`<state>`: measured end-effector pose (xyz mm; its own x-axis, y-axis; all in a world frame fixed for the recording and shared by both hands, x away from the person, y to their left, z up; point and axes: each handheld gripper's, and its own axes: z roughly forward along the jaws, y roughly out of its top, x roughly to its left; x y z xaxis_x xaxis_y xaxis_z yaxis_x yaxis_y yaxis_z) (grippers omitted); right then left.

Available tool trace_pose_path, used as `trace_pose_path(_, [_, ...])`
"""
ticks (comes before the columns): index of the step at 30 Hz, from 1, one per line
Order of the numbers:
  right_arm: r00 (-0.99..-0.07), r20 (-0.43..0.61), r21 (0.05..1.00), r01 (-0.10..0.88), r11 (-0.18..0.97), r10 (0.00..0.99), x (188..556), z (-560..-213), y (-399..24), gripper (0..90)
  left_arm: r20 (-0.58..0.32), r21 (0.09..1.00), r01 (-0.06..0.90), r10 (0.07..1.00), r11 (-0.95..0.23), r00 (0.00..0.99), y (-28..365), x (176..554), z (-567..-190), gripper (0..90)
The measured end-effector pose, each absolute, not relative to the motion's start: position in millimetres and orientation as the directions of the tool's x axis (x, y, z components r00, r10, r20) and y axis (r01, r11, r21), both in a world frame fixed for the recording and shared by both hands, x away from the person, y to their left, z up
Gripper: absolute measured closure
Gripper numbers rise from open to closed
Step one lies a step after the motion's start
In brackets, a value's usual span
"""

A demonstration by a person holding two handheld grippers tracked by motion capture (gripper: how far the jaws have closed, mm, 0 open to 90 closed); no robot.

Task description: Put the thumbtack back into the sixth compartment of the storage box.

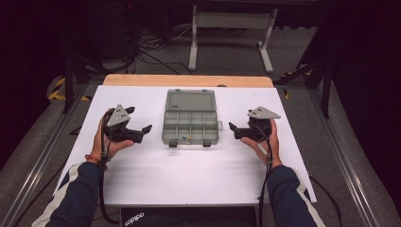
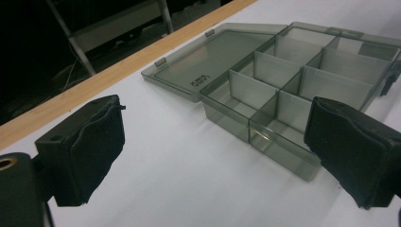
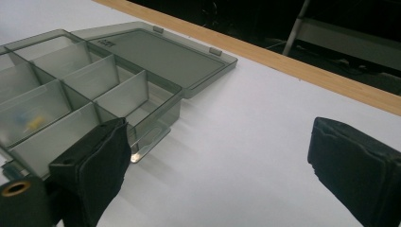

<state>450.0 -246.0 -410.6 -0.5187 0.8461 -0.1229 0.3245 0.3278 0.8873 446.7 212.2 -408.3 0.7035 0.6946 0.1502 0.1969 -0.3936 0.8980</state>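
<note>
A grey translucent compartment box (image 1: 190, 124) lay open in the middle of the white table (image 1: 189, 175), its lid (image 1: 190, 100) folded back flat on the far side toward the wooden edge (image 1: 189, 80). The tray part was split by dividers into two rows of compartments, and small yellow and blue bits (image 1: 185, 138) sat in a near compartment, too small to identify.

The left gripper (image 1: 138, 132) was held in the person's left hand (image 1: 106, 142) to the left of the box, near it but not touching, pointing toward it. Its jaws stood wide apart with nothing between them; in the left gripper view the black pads (image 2: 90, 151) framed bare table and the box's nearest corner (image 2: 279, 142).

The right gripper (image 1: 235, 130), held in the right hand (image 1: 265, 142), sat to the right of the box, likewise apart from it and aimed at it. Its jaws were also spread wide and held nothing; in the right gripper view one pad (image 3: 94, 165) appeared in front of the box's near corner, without clear contact
</note>
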Motion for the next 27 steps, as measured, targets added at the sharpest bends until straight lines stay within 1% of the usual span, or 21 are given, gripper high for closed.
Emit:
trace_pose_path(10, [-0.502, -0.113, 0.887, 0.338, 0.315, 0.857, 465.3, -411.6, -245.4, 8.8, 0.139, 0.896, 0.214, 0.705, -0.388, 0.696, 207.2, 461.4, -408.2, 6.6])
trace_pose_path(19, [-0.498, -0.134, 0.884, 0.331, 0.331, 0.857, 473.6, -407.6, -239.5, 10.5, 0.143, 0.888, 0.224, 0.704, -0.401, 0.695, 203.3, 471.7, -410.1, 7.3])
trace_pose_path(27, [-0.490, -0.141, 0.883, 0.330, 0.333, 0.860, 481.3, -400.3, -237.5, 12.4, 0.152, 0.887, 0.221, 0.708, -0.405, 0.690, 199.2, 480.8, -402.5, 8.8])
